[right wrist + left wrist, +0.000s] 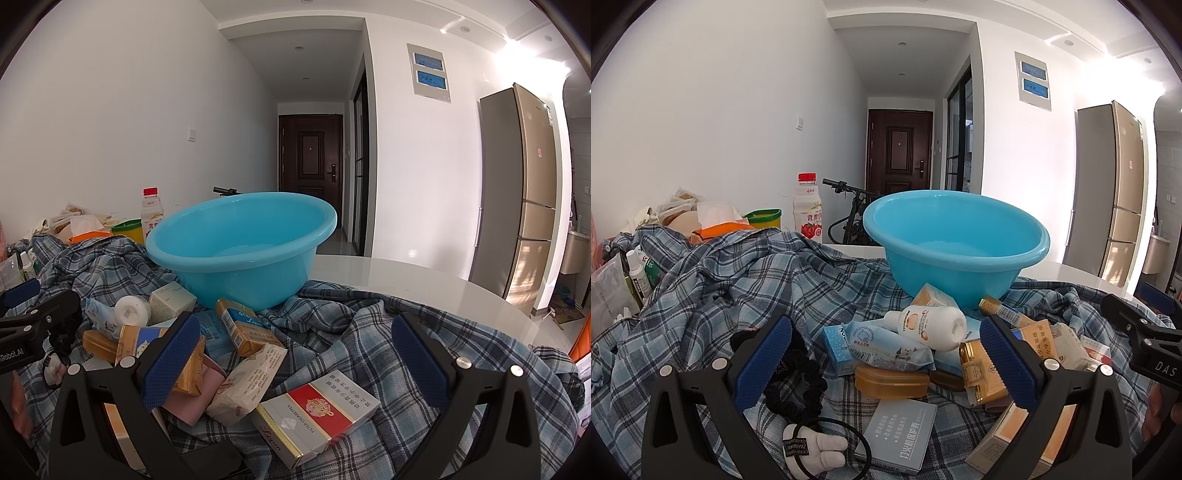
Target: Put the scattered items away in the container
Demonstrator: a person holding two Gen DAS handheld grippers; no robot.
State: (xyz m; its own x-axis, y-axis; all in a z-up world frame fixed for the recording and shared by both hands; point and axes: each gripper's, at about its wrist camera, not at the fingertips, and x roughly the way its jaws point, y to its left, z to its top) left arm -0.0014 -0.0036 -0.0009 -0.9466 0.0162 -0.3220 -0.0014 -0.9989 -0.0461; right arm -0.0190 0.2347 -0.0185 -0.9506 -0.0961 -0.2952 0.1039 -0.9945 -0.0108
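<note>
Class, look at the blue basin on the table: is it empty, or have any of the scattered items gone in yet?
Empty as far as shown: the blue basin shows only bare interior, while the white bottle and cigarette pack lie outside on the plaid cloth.

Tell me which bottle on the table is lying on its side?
The white lotion bottle with the peach label lies flat atop the pile before the blue basin; the red-capped drink bottle stands upright.
</note>
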